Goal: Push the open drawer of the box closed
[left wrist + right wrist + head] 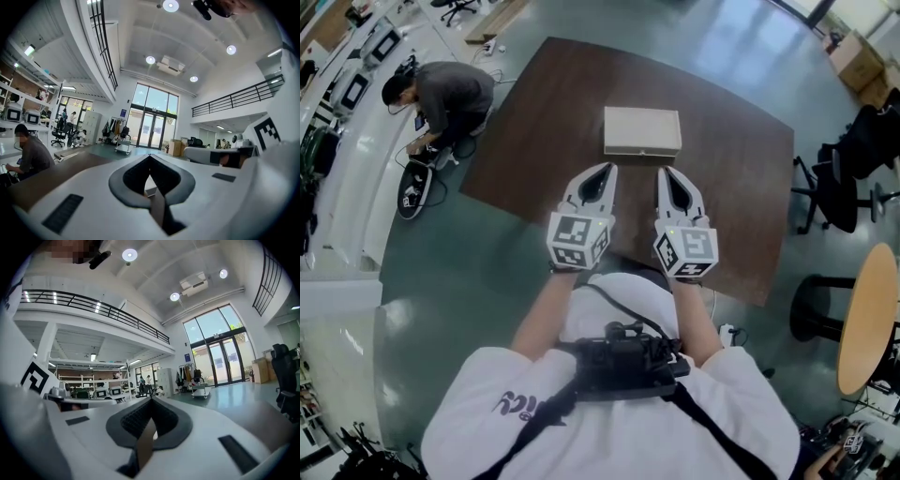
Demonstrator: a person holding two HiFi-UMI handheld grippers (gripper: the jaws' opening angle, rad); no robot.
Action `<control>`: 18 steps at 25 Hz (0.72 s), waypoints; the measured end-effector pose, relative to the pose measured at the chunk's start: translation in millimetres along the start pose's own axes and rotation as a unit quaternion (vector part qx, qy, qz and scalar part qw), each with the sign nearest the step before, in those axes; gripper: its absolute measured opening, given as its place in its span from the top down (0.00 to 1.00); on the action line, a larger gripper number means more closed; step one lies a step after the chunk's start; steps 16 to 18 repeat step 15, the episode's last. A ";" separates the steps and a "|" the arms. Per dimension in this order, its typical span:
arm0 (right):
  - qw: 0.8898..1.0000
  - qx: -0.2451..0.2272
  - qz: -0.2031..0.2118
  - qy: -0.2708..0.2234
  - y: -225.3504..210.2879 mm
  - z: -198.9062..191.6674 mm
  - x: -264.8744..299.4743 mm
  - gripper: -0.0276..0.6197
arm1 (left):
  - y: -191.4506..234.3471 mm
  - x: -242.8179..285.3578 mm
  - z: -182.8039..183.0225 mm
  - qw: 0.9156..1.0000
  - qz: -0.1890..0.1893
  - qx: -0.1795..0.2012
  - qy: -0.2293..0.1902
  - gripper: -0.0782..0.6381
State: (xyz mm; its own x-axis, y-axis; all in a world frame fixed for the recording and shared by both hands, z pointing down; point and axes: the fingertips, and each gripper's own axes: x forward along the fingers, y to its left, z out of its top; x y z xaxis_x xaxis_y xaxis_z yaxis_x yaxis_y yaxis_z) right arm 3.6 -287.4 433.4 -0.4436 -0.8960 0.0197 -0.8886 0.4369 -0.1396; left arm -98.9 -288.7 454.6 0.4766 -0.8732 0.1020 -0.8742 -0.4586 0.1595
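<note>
A flat beige box (642, 129) lies on the dark brown table (741, 178), its front face with a small handle toward me. From above the drawer does not stand out from the box. Both grippers hover side by side just short of that front. The tips of my left gripper (610, 167) meet with nothing between them, and my right gripper (662, 171) is shut and empty too. The left gripper view is tilted up across the hall, and the left gripper (149, 157) shows its jaws meeting at a point. The right gripper (151, 399) looks the same. The box is barely visible in either gripper view.
A person (441, 98) crouches on the floor left of the table beside a white bench. Black office chairs (844, 178) and a round wooden table (872, 319) stand at the right. Cardboard boxes (862, 61) sit at the far right.
</note>
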 end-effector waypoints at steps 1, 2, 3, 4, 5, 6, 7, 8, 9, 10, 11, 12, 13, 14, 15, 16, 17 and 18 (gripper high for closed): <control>1.000 -0.001 0.000 -0.002 0.1 1.3 0.5 0.95 | -0.4 0.8 0.3 1.000 -0.001 0.001 0.000 0.88; 1.000 -0.003 0.000 -0.004 0.4 2.5 0.7 0.95 | -0.9 1.6 0.6 1.000 -0.002 0.002 -0.001 0.88; 1.000 -0.005 0.000 -0.005 0.6 3.5 0.7 0.95 | -1.7 2.3 1.1 1.000 -0.002 0.002 -0.002 0.88; 1.000 -0.006 0.000 -0.005 0.8 4.0 0.9 0.95 | -2.3 3.0 1.5 1.000 -0.003 0.003 -0.002 0.88; 1.000 -0.008 -0.001 -0.005 1.3 4.1 1.4 0.95 | -2.4 3.4 2.0 1.000 -0.004 0.003 -0.002 0.88; 1.000 -0.010 -0.001 -0.004 2.0 3.8 2.4 0.95 | -1.7 3.8 2.4 1.000 -0.005 0.003 -0.002 0.88; 1.000 -0.013 -0.002 -0.003 2.8 3.4 3.5 0.95 | -0.6 4.1 2.7 1.000 -0.005 0.003 -0.002 0.88; 1.000 -0.015 -0.002 -0.003 3.4 3.1 4.5 0.95 | 0.4 4.7 2.8 1.000 -0.006 0.003 -0.001 0.88; 1.000 -0.017 -0.002 -0.002 3.1 3.0 5.2 0.95 | 0.7 5.6 2.7 1.000 -0.006 0.003 -0.001 0.88; 1.000 -0.017 -0.003 -0.002 1.9 2.8 5.6 0.95 | 0.4 6.8 2.4 1.000 -0.006 0.003 -0.001 0.88; 1.000 -0.017 -0.004 -0.002 -0.1 2.8 5.9 0.95 | -0.2 8.5 2.1 1.000 -0.005 0.003 0.000 0.88; 1.000 -0.018 -0.004 -0.002 -2.2 2.7 6.4 0.95 | -0.9 10.4 1.8 1.000 -0.005 0.002 0.000 0.88; 1.000 -0.019 -0.005 -0.002 -4.3 2.6 7.1 0.95 | -1.4 12.3 1.4 1.000 -0.005 0.002 0.000 0.88; 1.000 -0.020 -0.005 -0.002 -6.3 2.3 7.9 0.95 | -1.8 14.2 0.8 1.000 -0.006 0.002 0.000 0.88; 1.000 -0.021 -0.006 -0.001 -8.4 2.0 8.7 0.95 | -2.1 16.1 0.2 1.000 -0.006 0.002 0.000 0.88; 1.000 -0.021 -0.006 -0.001 -8.4 2.0 8.7 0.95 | -2.1 16.1 0.2 1.000 -0.006 0.002 0.000 0.88; 1.000 -0.021 -0.006 -0.001 -8.4 2.0 8.7 0.95 | -2.1 16.1 0.2 1.000 -0.006 0.002 0.000 0.88; 1.000 -0.021 -0.006 -0.001 -8.4 2.0 8.7 0.95 | -2.1 16.1 0.2 1.000 -0.006 0.002 0.000 0.88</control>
